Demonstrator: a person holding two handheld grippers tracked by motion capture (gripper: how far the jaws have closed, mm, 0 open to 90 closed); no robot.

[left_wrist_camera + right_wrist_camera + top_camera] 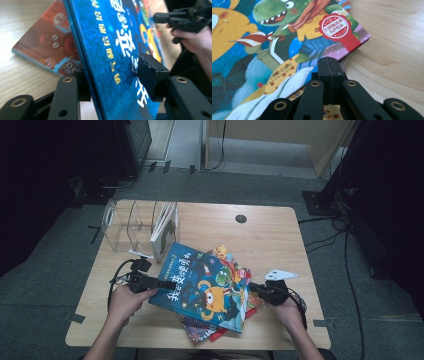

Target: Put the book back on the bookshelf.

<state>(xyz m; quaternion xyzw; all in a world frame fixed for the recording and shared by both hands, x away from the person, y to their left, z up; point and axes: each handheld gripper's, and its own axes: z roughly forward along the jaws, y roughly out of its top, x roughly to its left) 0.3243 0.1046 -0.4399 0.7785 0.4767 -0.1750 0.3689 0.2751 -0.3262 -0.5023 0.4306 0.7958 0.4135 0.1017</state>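
Observation:
A blue picture book with an orange monster on its cover lies on top of a stack of books in the middle of the table. My left gripper grips its left edge. In the left gripper view the blue book stands between the jaws of my left gripper, with a pad pressed on its cover. My right gripper is shut at the stack's right side. In the right gripper view my right gripper rests its tip on the edge of a green-dinosaur book.
A clear acrylic book rack stands at the table's back left with one book upright in it. More books stick out under the blue one, among them an orange one. The wooden table has a small round hole.

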